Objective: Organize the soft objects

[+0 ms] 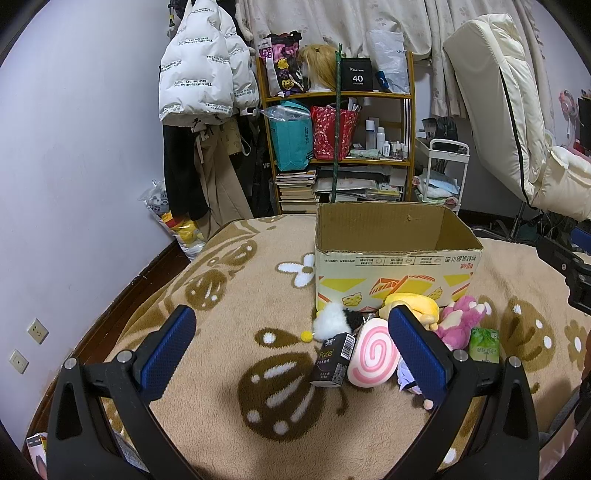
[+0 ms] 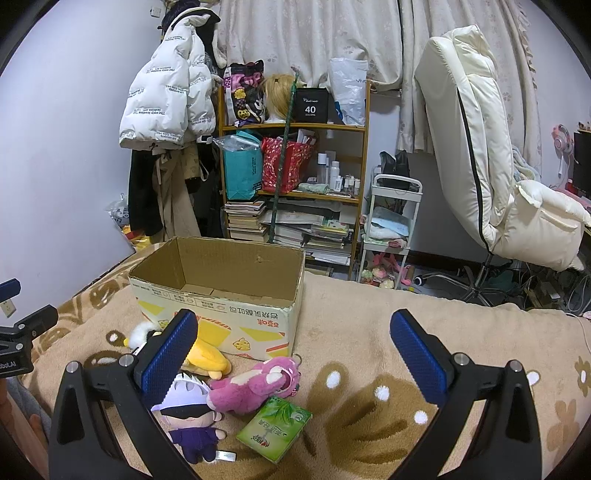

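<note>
Soft toys: pink plush point(image 2: 255, 384), yellow plush point(image 2: 207, 356), purple doll point(image 2: 192, 421) clustered on blanket point(image 2: 369, 314) before open cardboard box point(image 2: 221, 295). Left gripper point(image 1: 291, 345), right gripper point(image 2: 293, 354): spread wide, holding nothing.

A pale lilac wall point(image 1: 81, 140) fills the left of both views, with two sockets point(image 1: 37, 329) low at the lower left. At upper centre a wooden shelf unit point(image 2: 291, 127) holds bags, bottles and stacked books. Left of it hangs a white puffer jacket point(image 2: 166, 99). Floral curtains point(image 2: 314, 33) run across the top. A cream padded chair point(image 2: 480, 147) stands at the right, beside a small white trolley point(image 2: 391, 229).
</note>
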A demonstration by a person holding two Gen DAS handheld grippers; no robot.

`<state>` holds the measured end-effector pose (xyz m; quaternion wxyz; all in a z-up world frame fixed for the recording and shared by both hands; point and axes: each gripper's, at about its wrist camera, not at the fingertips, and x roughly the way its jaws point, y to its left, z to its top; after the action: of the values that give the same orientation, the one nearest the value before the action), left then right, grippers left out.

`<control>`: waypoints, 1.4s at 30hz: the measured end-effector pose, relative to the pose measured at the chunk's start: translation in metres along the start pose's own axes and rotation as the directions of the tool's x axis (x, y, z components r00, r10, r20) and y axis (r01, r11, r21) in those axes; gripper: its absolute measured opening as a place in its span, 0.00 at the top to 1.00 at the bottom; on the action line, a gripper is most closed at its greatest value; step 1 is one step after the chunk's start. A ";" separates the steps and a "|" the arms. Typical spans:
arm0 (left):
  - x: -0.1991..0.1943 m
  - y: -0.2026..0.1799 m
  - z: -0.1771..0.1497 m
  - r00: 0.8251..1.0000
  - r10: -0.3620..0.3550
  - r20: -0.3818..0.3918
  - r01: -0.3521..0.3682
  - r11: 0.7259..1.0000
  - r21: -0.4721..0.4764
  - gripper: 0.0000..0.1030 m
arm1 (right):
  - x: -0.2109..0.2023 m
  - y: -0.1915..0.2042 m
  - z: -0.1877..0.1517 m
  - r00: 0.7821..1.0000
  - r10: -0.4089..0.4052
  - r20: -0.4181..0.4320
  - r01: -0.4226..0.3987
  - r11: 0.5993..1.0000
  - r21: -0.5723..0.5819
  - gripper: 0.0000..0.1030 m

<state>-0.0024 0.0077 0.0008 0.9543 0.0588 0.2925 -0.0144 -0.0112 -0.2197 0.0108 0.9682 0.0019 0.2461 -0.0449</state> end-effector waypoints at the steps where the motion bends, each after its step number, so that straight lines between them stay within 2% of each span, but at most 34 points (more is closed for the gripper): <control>1: 0.000 0.001 0.000 1.000 0.000 0.000 0.000 1.000 0.000 0.00 | 0.000 0.000 0.000 1.000 0.000 0.000 0.000 1.000 -0.001 0.00; 42: 0.000 0.000 0.000 1.000 0.000 -0.004 0.000 1.000 0.003 0.00 | 0.002 -0.001 -0.002 1.000 -0.002 -0.003 0.002 1.000 0.000 0.00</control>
<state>-0.0019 0.0078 0.0011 0.9537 0.0601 0.2944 -0.0146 -0.0106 -0.2203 0.0078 0.9678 0.0016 0.2475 -0.0456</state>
